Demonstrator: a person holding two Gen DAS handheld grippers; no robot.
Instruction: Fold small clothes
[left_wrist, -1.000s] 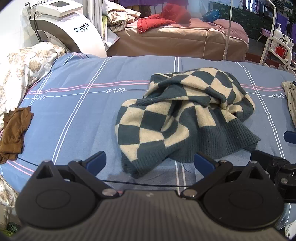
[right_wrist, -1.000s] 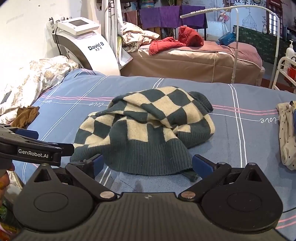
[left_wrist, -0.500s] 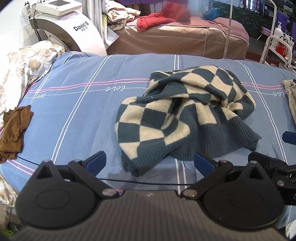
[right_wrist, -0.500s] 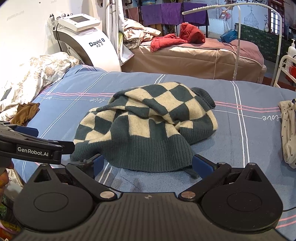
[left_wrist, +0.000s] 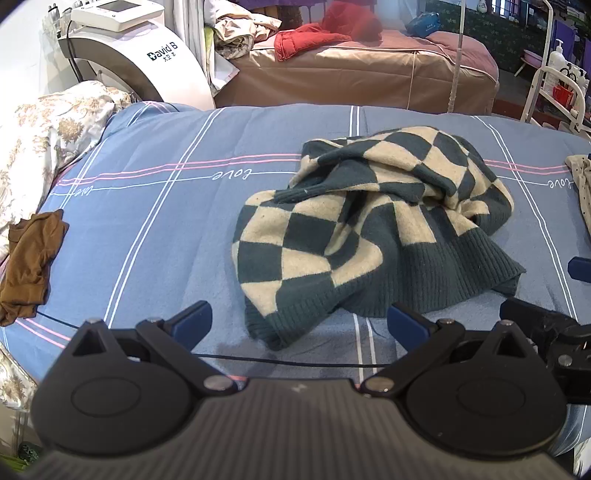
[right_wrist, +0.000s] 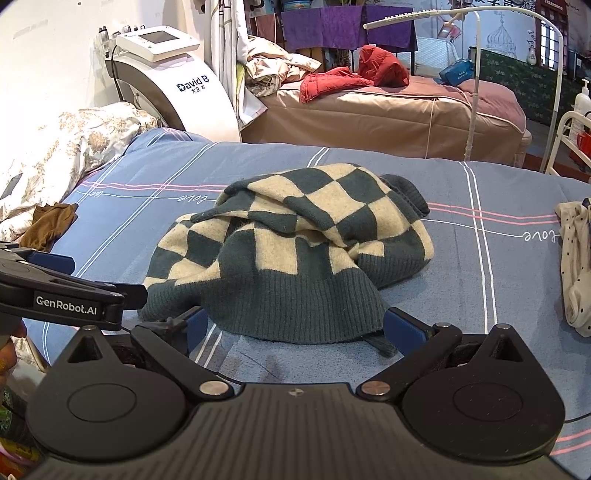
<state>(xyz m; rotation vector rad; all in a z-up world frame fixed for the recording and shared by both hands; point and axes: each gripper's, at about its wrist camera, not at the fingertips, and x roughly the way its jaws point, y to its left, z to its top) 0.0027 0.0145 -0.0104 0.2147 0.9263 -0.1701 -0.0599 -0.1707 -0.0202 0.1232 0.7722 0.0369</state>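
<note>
Checked sweater (left_wrist: 373, 229) lying crumpled in a heap on the blue striped bed (left_wrist: 155, 229), ribbed hem toward the near edge, one sleeve thrown across the top. Compared with a second ago, sitting slightly lower and nearer in both views, its folds unchanged: a sign of both tools creeping forward, not of the cloth being handled.

Left tongs (left_wrist: 299, 321) spread wide, nothing between them, poised just short of the hem's near-left corner. Right tongs (right_wrist: 291, 326) likewise wide open and empty, the hem's middle hanging right between the blue tips (right_wrist: 400, 325) without being pinched.

Folding not yet begun, judging by the tangle. Probably the approach stage, with a grab at the hem corners and a shake-out to flatten likely needed first. Thick knit apt to drag and bunch, so a shallow pinch may slip.

Off to the sides, well apart: a brown garment (left_wrist: 27, 266) at the left edge, a pale dotted garment (right_wrist: 576, 266) at the right.
</note>
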